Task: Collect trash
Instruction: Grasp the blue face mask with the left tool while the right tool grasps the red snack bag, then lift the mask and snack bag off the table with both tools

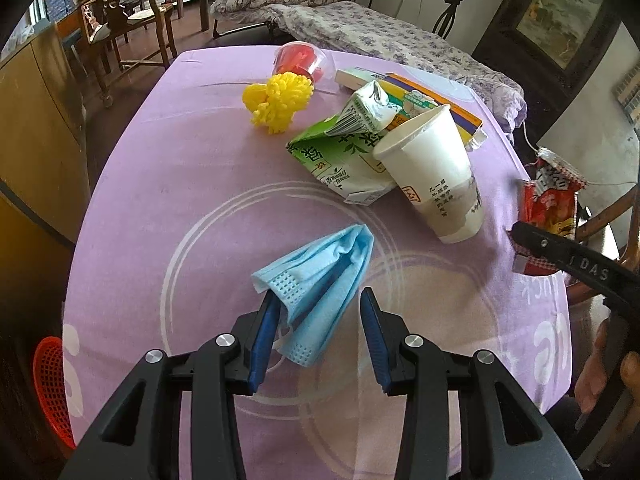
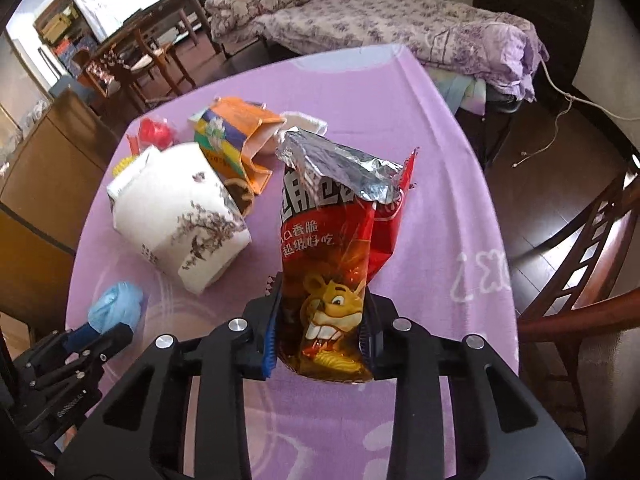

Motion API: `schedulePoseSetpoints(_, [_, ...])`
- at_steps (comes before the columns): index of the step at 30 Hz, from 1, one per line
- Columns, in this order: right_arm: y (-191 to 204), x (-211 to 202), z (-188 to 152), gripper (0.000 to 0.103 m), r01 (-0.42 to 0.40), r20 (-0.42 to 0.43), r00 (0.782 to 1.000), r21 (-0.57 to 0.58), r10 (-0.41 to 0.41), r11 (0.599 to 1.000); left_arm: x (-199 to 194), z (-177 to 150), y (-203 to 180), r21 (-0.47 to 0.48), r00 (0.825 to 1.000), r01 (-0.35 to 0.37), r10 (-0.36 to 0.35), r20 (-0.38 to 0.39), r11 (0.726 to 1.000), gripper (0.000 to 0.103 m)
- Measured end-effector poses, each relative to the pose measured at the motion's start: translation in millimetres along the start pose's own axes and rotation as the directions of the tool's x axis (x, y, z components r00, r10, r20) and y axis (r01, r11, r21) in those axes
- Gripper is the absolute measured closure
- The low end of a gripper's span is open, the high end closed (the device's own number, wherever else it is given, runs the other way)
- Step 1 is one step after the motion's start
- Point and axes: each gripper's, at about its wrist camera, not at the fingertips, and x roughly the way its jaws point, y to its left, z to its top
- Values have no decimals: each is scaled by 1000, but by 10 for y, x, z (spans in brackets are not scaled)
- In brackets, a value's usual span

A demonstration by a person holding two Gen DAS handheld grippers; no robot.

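Snack bag: the red foil snack bag (image 2: 340, 264) stands between the right gripper (image 2: 320, 340) pads, torn silver top pointing away, at the near right of the table.
Right fingers: clamped on the bag's lower half, both pads pressing its sides.
Face mask: the blue face mask (image 1: 316, 284) lies crumpled at the near middle, between the left gripper (image 1: 320, 332) fingers.
Left fingers: apart, one pad touching the mask's edge, the other clear; not squeezing.
Doing it well: I'd lift the bag straight up, since thin foil can slip, and close the left jaws low over the mask's bulk.
Other trash: white paper cup (image 1: 432, 176) on its side, touching the green carton (image 1: 340, 160), further off.
Surface: purple tablecloth (image 1: 180, 200), smooth.
Room: red basket (image 1: 52, 388) low at near left; bed (image 2: 400, 28) beyond.
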Motion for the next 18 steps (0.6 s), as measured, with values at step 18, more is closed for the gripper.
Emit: schedulePoseSetpoints(18, [18,-38,-2,70,-33,11,999,-15,33,999,43,8,-92,54,1000,3,-2,-6,999,95])
